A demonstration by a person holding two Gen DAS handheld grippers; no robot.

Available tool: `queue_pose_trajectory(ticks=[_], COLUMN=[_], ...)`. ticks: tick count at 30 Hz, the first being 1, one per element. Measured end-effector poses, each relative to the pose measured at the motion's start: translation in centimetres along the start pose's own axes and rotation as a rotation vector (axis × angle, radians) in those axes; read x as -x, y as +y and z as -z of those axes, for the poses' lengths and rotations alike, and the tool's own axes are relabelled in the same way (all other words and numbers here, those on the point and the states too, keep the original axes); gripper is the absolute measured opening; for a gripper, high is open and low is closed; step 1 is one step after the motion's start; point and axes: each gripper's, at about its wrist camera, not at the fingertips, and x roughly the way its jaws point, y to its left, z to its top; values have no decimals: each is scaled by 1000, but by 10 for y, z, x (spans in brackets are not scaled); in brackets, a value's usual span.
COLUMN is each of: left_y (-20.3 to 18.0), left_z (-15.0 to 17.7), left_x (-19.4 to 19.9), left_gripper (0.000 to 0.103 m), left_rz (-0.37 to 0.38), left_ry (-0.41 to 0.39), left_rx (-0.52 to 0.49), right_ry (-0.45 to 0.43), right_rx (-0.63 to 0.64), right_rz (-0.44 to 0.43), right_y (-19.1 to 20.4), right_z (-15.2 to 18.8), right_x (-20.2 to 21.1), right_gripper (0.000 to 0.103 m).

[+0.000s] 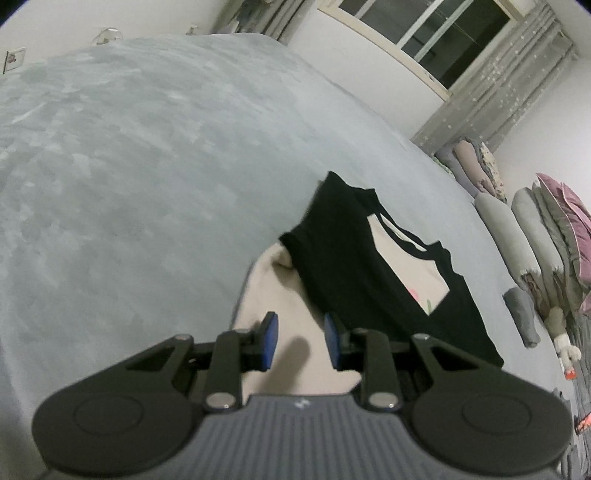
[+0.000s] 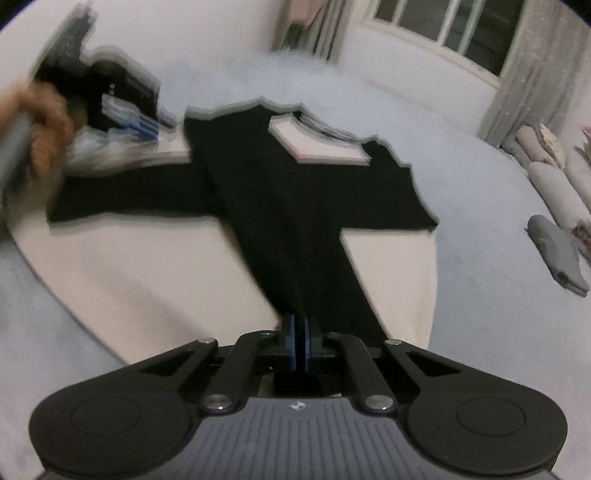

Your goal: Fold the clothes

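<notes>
A cream T-shirt with black sleeves and collar [image 2: 147,266] lies on the grey bed [image 2: 480,221]. One black sleeve [image 2: 295,236] stretches across the cream body toward my right gripper [image 2: 300,343], which is shut on the sleeve's end. In the left wrist view the same shirt [image 1: 384,273] lies ahead and to the right. My left gripper [image 1: 301,341] hovers open over the cream fabric with nothing between its blue pads. That gripper also shows blurred at the right wrist view's far left, as the left gripper [image 2: 122,114] held by a hand [image 2: 48,125].
Rolled blankets and pillows [image 1: 532,240] line the bed's right side, with a small folded grey cloth [image 2: 557,254] beside them. A window [image 1: 424,33] and curtains [image 1: 498,92] stand behind. Wide bare bedspread [image 1: 129,166] spreads to the left.
</notes>
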Motion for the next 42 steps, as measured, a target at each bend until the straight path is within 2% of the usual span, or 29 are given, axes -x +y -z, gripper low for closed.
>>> queue_pose_trajectory(ticks=[4, 7, 10, 13, 18, 22, 26, 28, 30, 33, 38, 41, 42], left_y=[4, 5, -2, -23, -73, -101, -107, -107, -105, -104, -102, -100, -99], left_z=[-3, -5, -3, 6, 38, 64, 77, 79, 79, 81, 80, 78, 77], left_x=[2, 2, 5, 12, 12, 2, -9, -11, -11, -9, -6, -4, -3], left_gripper=[25, 25, 25, 29, 32, 32, 32, 29, 26, 25, 25, 25, 25], left_rz=[-2, -1, 15, 63, 185, 206, 165, 152, 139, 122, 121, 124, 127], left_ry=[-11, -18, -18, -19, 39, 64, 68, 73, 80, 90, 102, 114, 119], left_rx=[12, 16, 2, -58, -190, -305, -373, -380, -380, -393, -387, -375, -367], right_ry=[-41, -59, -136, -112, -70, -37, -26, -41, -65, -87, 6, -48, -85], right_rx=[-44, -71, -152, -191, -255, -307, -282, -290, -315, -358, -292, -268, -259], right_rz=[-66, -73, -142, -115, -69, -32, -14, 17, 71, 101, 131, 203, 202], right_y=[-8, -15, -34, -42, -55, -66, -63, -63, -71, -85, -75, -74, -73], right_z=[1, 3, 2, 4, 7, 9, 9, 12, 14, 14, 12, 10, 10], right_x=[11, 13, 22, 16, 7, -1, 0, 6, 13, 16, -2, 7, 12], right_gripper=[8, 18, 27, 35, 35, 35, 10, 6, 5, 5, 5, 15, 17])
